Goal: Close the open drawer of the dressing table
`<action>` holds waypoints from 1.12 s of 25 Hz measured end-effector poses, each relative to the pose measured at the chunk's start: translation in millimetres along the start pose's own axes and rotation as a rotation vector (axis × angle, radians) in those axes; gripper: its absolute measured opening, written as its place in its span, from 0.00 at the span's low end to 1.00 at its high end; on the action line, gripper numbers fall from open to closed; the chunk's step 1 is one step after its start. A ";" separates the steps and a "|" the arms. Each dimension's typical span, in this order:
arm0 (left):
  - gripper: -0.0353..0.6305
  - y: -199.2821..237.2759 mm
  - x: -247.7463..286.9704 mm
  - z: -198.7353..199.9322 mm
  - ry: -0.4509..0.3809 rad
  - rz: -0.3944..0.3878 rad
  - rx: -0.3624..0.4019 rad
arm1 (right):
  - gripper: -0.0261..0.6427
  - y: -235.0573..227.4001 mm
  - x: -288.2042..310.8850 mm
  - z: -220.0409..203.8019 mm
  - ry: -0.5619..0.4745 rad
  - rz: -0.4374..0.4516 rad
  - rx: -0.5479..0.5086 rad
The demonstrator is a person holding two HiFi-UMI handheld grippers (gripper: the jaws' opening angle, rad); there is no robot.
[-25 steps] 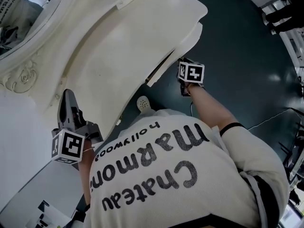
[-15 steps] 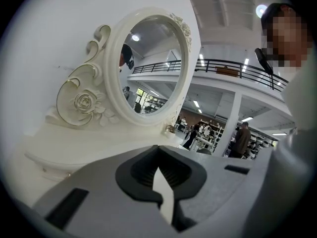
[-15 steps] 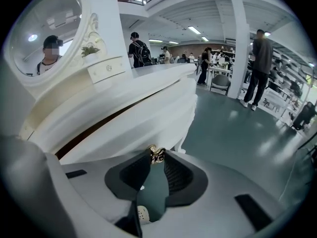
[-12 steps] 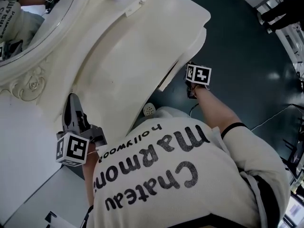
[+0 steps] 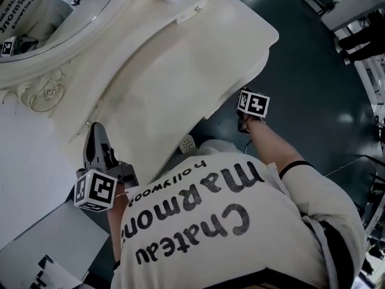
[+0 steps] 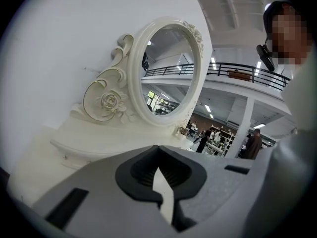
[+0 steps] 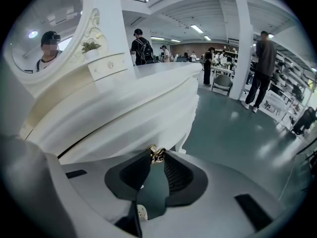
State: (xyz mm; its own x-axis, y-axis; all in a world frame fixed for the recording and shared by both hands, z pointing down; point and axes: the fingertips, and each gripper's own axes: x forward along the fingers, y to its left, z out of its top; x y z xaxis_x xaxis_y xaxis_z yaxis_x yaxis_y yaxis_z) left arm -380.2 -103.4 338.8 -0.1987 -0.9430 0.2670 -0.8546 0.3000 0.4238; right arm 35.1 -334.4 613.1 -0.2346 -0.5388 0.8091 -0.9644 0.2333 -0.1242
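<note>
Your right hand-held gripper (image 7: 157, 160) is closed narrow on the small brass drawer handle (image 7: 157, 153), which sits pinched right at its tips. That hold looks chosen to steer the drawer (image 7: 124, 142) squarely as it goes in. The drawer itself is at the right front of the dressing table (image 5: 180, 65), tucked under the overhang of the tabletop. A thin dark slit (image 7: 72, 148) above its fluted front suggests it is not quite home yet.

Your left hand-held gripper (image 6: 158, 150) has its jaws together on nothing. It lies along the left front edge of the tabletop, pointing toward the oval mirror (image 6: 168, 73), and seems parked there out of the way.

For room, the dark floor (image 5: 301, 59) lies open to the right of your right arm, while the table's curved front edge hangs just above that gripper. I would keep the push level and straight inward, so the drawer's top edge does not scrape the overhang
</note>
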 end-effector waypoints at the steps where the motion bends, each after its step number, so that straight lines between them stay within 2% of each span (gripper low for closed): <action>1: 0.06 -0.5 -1.3 -0.3 -0.005 0.015 -0.004 | 0.19 0.7 0.8 2.0 -0.003 0.003 -0.007; 7: 0.06 -9.3 -16.5 -5.2 -0.037 0.094 -0.030 | 0.20 8.8 7.1 6.6 0.000 0.056 -0.040; 18: 0.06 -30.5 -24.0 -12.7 -0.072 0.157 -0.026 | 0.21 25.8 19.8 19.2 -0.002 0.157 -0.052; 28: 0.06 -40.4 -36.5 -26.2 -0.087 0.211 -0.034 | 0.21 28.8 21.9 19.7 -0.010 0.203 -0.060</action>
State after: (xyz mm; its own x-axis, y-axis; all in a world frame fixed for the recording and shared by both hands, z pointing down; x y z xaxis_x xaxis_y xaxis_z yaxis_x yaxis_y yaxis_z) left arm -325.8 -77.3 334.6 -0.4134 -0.8671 0.2780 -0.7732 0.4955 0.3958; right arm -0.2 -355.4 615.9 -0.4245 -0.4836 0.7655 -0.8885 0.3851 -0.2495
